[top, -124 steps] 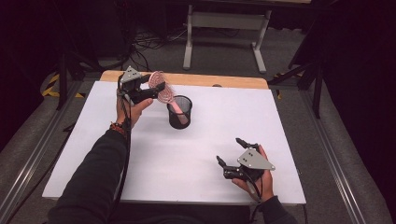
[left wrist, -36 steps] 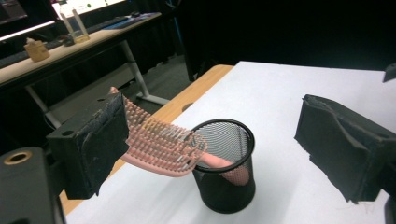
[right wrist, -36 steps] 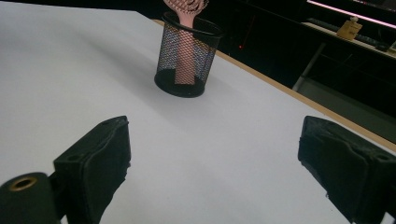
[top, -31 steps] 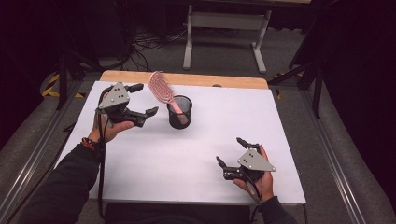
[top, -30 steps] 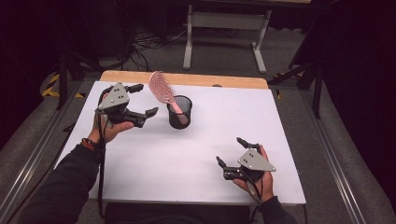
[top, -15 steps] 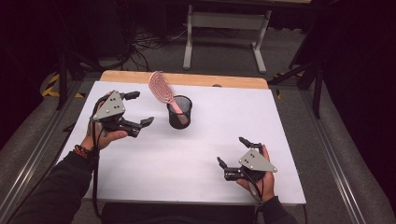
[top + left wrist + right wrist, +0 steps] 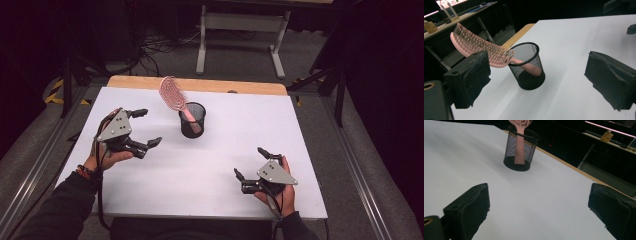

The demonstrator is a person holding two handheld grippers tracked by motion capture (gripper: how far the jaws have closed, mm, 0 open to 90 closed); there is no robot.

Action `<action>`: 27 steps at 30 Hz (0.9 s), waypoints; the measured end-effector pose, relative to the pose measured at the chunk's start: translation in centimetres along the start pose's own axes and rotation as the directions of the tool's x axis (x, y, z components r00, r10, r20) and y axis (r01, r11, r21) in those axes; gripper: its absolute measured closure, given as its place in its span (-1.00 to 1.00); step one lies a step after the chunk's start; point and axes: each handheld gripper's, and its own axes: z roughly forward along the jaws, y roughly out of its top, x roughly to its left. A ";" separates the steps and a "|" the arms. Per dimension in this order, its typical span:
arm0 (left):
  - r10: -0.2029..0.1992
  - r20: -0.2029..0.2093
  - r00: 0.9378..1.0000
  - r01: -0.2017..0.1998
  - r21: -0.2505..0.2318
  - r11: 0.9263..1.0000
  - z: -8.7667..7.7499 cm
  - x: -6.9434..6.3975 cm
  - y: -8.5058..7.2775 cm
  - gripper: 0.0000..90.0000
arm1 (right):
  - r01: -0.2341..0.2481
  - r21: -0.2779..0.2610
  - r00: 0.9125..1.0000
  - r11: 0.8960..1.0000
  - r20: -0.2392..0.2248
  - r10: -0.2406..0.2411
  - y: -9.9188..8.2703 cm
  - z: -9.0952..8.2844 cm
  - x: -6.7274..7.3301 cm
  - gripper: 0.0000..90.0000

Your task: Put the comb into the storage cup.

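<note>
I judge the job done: the pink hairbrush (image 7: pixel 172 95) stands handle-down in the mesh cup (image 7: pixel 192 120), and both my left gripper (image 7: pixel 146 127) and right gripper (image 7: pixel 250 163) have their fingers released, holding nothing.

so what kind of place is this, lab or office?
Probably a lab or data-collection rig rather than an office. A white-covered table holds just a mesh cup with a pink brush, cables run across the grey floor, and the surroundings are blacked out.
</note>
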 end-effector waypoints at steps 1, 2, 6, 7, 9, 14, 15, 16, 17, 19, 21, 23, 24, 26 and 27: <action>-0.005 0.003 1.000 0.005 -0.002 1.000 -0.1 -0.2 -0.3 -0.85 | 0.000 0.003 1.000 1.000 0.001 0.000 0.0 0.0 0.0 -0.90; -0.006 0.008 1.000 0.006 -0.005 1.000 -0.1 -0.3 -0.5 -0.85 | 0.003 0.005 1.000 1.000 0.001 -0.003 -0.1 0.0 0.0 -0.90; -0.005 0.004 1.000 0.005 0.002 1.000 -0.3 -0.8 -1.2 -0.85 | 0.011 0.012 1.000 1.000 -0.002 -0.011 -0.2 0.0 0.2 -0.90; -0.013 0.006 1.000 0.013 0.005 1.000 -0.4 -0.9 -1.5 -0.85 | 0.013 0.015 1.000 1.000 0.000 -0.013 -0.2 -0.1 0.2 -0.90; -0.016 0.002 1.000 0.016 0.009 1.000 -0.4 -1.3 -1.9 -0.86 | 0.012 0.013 1.000 1.000 0.002 -0.012 -0.3 -0.3 0.3 -0.90; -0.009 0.009 1.000 0.009 0.014 1.000 -0.6 -2.1 -2.6 -0.86 | 0.017 0.011 1.000 1.000 0.013 -0.017 -0.2 -0.6 0.4 -0.90; -0.006 0.008 1.000 0.006 0.013 1.000 -0.7 -2.3 -2.6 -0.86 | 0.018 0.012 1.000 1.000 0.013 -0.018 -0.2 -0.6 0.5 -0.90; 0.000 0.000 1.000 0.000 0.014 1.000 -0.7 -2.5 -2.6 -0.86 | 0.018 0.013 1.000 1.000 0.011 -0.018 -0.3 -0.6 0.5 -0.90; 0.001 -0.006 1.000 -0.001 0.013 1.000 -0.8 -2.6 -2.7 -0.86 | 0.019 0.014 1.000 1.000 0.011 -0.020 -0.3 -0.6 0.5 -0.90; 0.005 0.001 1.000 -0.005 0.009 1.000 -0.9 -2.9 -2.7 -0.86 | 0.022 0.015 1.000 1.000 0.007 -0.022 -0.3 -0.5 0.6 -0.90; 0.012 0.002 1.000 -0.012 0.008 1.000 -1.1 -3.3 -2.9 -0.86 | 0.025 0.020 1.000 0.999 0.004 -0.025 -0.3 -0.5 0.7 -0.90; 0.012 0.002 1.000 -0.012 0.007 1.000 -1.2 -3.4 -3.0 -0.86 | 0.026 0.020 1.000 0.999 0.001 -0.026 -0.3 -0.4 0.7 -0.90; 0.016 0.002 1.000 -0.016 0.006 1.000 -1.3 -3.6 -3.1 -0.86 | 0.028 0.021 1.000 0.999 -0.001 -0.028 -0.3 -0.4 0.8 -0.90; 0.016 0.003 1.000 -0.016 0.007 1.000 -1.4 -3.7 -3.2 -0.86 | 0.029 0.022 1.000 0.999 -0.003 -0.029 -0.3 -0.4 0.8 -0.90; 0.023 -0.001 1.000 -0.023 0.010 1.000 -1.5 -3.8 -3.3 -0.86 | 0.030 0.022 1.000 0.999 -0.004 -0.030 -0.2 -0.4 0.8 -0.90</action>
